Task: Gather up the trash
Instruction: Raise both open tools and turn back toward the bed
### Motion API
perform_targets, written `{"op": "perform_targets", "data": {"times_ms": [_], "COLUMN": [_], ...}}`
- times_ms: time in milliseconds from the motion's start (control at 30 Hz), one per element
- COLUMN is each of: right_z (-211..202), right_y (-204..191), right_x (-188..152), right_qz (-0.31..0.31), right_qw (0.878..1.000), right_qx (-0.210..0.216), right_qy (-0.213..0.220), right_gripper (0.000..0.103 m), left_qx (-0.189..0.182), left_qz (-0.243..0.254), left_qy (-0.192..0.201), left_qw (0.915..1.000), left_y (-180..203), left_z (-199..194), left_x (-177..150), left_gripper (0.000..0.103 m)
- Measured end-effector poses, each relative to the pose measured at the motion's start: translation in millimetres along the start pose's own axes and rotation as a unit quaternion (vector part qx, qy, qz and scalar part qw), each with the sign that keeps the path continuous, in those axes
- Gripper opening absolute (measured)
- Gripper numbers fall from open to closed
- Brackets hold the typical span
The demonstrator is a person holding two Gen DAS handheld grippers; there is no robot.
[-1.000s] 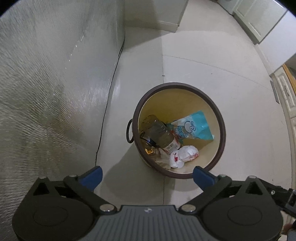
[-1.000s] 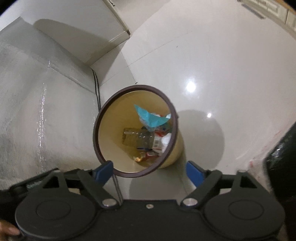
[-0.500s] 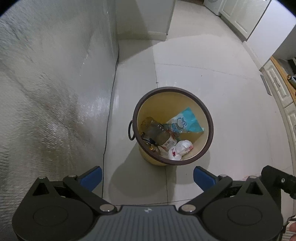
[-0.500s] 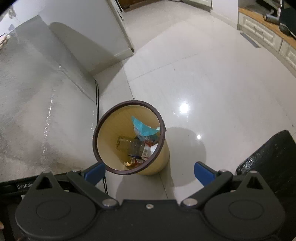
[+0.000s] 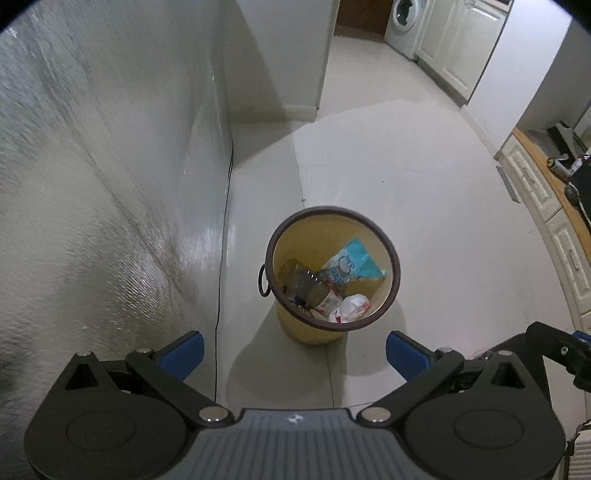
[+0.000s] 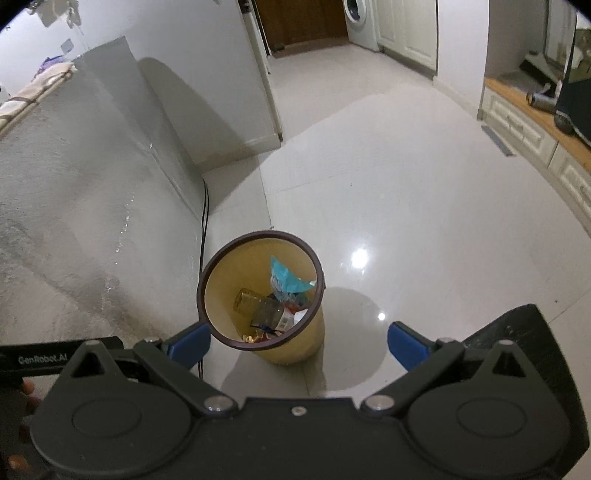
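Now we hold both the left hand-held gripper and the right hand-held gripper spread wide and empty above the round tan plastic bin with a dark brown rim, where the trash lies: a clear plastic bottle, a teal snack packet, a crumpled white wrapper. The right jaws have just been opening with nothing between them, and the bin looks smaller and farther below than before.

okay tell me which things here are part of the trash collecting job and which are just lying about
Part of the job:
- yellow bin
- clear plastic bottle
- teal wrapper
- crumpled white wrapper

Just lying about:
- washing machine
- black cable
- white cabinets
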State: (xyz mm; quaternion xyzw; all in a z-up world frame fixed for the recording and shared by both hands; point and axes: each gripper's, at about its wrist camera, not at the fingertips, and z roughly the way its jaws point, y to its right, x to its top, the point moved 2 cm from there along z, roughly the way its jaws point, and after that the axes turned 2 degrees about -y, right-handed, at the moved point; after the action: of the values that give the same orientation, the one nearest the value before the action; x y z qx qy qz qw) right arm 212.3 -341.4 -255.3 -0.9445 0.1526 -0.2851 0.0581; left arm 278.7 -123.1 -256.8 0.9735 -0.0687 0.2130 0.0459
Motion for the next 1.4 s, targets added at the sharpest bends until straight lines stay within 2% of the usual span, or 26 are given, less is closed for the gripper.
{"op": "perform_targets", "data": {"times_ms": [267,567,967,1200,1400], "right_z": [-49,-111,-196,-236,-262], "right_y": [0,-10,-35,-69,-104], "right_x": [-10,-20,-20,-3,17], "right_qz": [-0.018,-0.040,-0.059,-0.092,-0.128], "right_qw": [0.999,0.996,0.985,0.973,0.960], "right_qx": [-0.007,-0.001,0.009,0.025,0.044], "right_qy": [0.034,0.079,0.160,0.211,0.246], "right_gripper": [0.103,0.103,0.103,0.103,0.103], "left_qx": [-0.005,-0.019,-0.044,-0.032,0.009], "left_qz": [0.029,0.033,0.050,0.056,0.069], "left_qy": [0.037,0.090,0.179,0.225,0.265], "left_qw": [0.9989,0.9952,0.9816,0.9722,0.9618], "left_y": [9,6,-8,-35,-68], "left_z": [-60,-129,-234,-299,-351], "left_x": [-18,-32,-40,-28,-2], "left_gripper": [0.103,0.103,0.103,0.103,0.103]}}
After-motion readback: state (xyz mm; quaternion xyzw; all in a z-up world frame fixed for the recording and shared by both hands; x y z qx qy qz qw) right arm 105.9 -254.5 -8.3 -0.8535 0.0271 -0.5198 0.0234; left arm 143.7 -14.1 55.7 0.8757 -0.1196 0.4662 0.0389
